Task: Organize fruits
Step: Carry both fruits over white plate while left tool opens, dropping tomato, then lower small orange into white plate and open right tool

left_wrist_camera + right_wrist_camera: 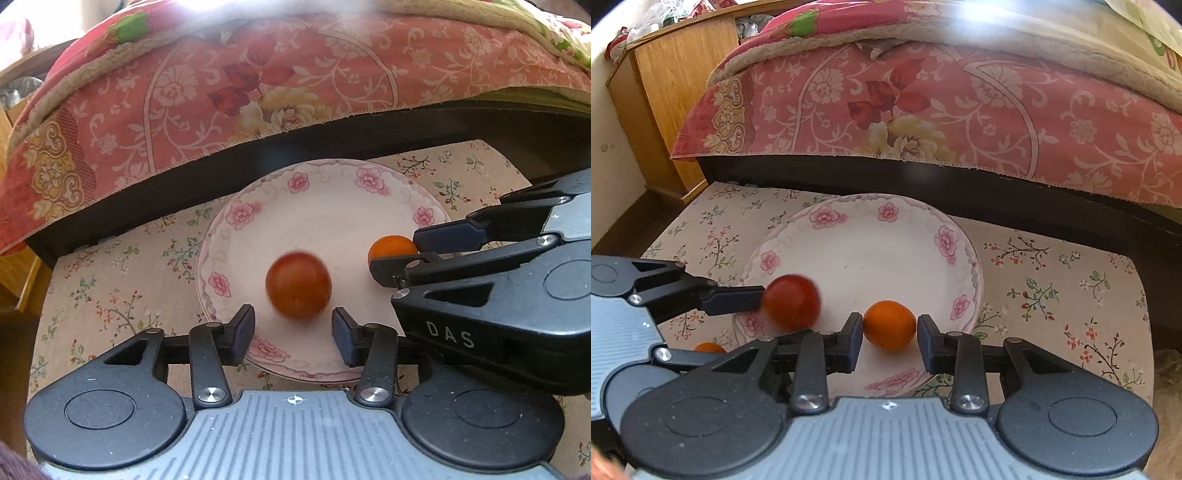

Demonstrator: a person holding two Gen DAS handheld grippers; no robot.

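Observation:
A white plate with pink flowers on its rim sits on a small table with a floral cloth. A red round fruit shows blurred over the plate, just past the pads of my left gripper, which is open and does not touch it. My right gripper is shut on an orange round fruit low over the plate's near right part. Another small orange fruit peeks out on the cloth under the left gripper's finger.
A bed with a pink floral quilt overhangs a dark frame right behind the table. A wooden cabinet stands at the left. The floral tablecloth extends on both sides of the plate.

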